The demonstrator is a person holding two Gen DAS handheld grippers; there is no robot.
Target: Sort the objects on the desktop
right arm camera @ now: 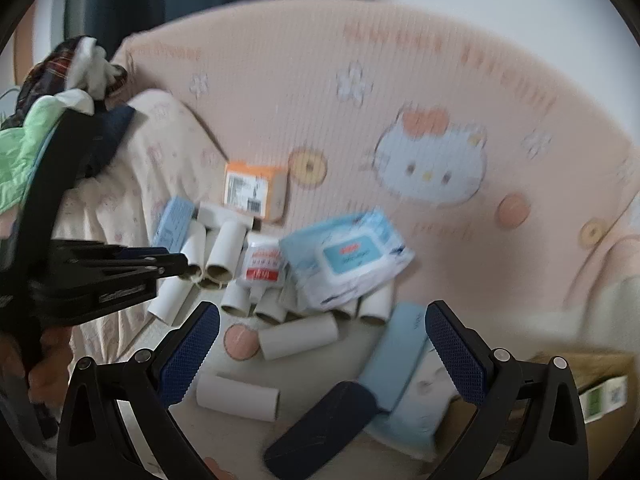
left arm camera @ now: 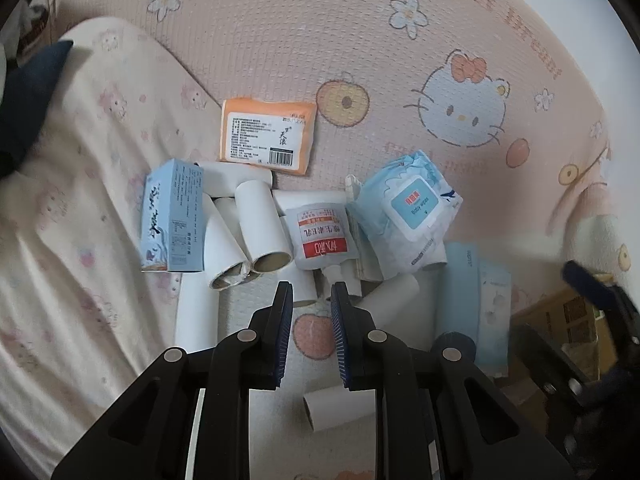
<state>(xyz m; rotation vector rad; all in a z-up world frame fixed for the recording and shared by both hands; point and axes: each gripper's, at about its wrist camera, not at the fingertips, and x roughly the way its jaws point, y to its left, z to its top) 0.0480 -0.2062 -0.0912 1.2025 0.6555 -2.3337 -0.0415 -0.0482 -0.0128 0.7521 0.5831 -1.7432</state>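
Cardboard tubes lay heaped on the mat with a pouch and wipes. Left claw hovered nearly closed, empty; right claw gaped wide, empty. Risk: nudged tubes could roll and scatter the pile.

I see a pink mat with a white cat face and little flowers on it. The rolls are white. One packet is orange, the wipes pack is light blue.
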